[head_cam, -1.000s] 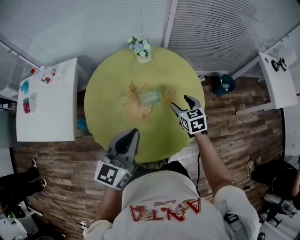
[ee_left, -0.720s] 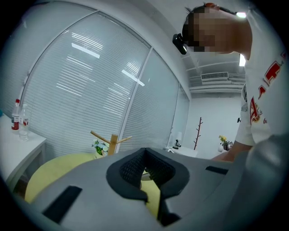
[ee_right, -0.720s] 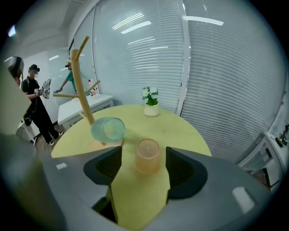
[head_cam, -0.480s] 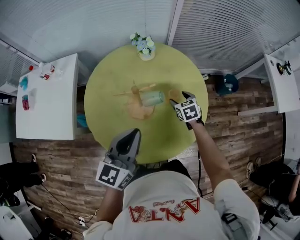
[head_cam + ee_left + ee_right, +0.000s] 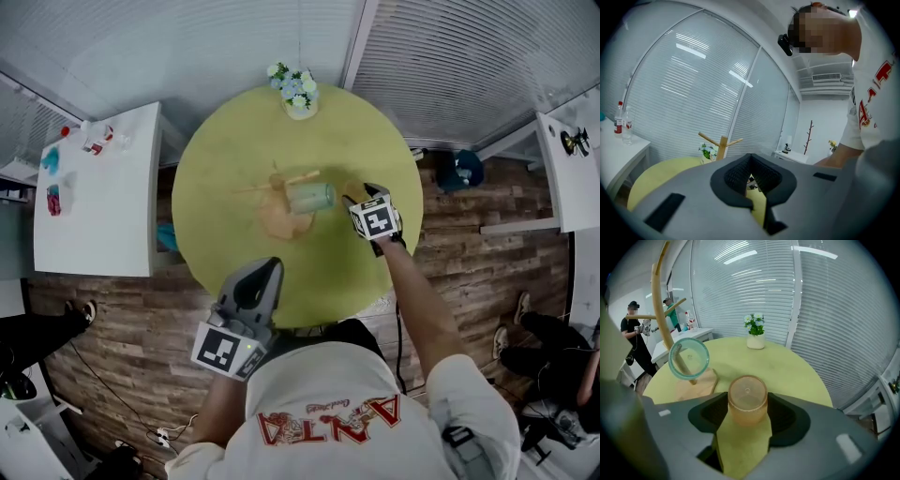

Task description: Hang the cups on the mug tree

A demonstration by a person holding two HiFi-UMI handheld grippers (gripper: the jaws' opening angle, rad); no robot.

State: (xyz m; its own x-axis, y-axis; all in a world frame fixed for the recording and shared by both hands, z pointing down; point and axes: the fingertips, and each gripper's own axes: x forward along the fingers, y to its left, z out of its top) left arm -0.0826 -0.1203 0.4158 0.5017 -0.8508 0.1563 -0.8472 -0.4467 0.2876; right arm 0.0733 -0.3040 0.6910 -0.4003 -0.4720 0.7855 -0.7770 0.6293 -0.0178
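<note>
On the round yellow-green counter (image 5: 225,159), the wooden mug tree (image 5: 278,217) stands near the middle, with a clear green cup (image 5: 310,197) hanging on one of its pegs, its mouth turned sideways. Just to the right of the tree an orange cup (image 5: 747,399) stands upright on the counter. The right gripper (image 5: 362,195) slants down over it; its jaws have just been closing and sit against the cup's two sides. The left gripper (image 5: 265,270) hovers at the counter's near edge, well apart from both cups, its jaws together with nothing between them. A small pot of flowers (image 5: 300,94) sits at the far edge
</note>
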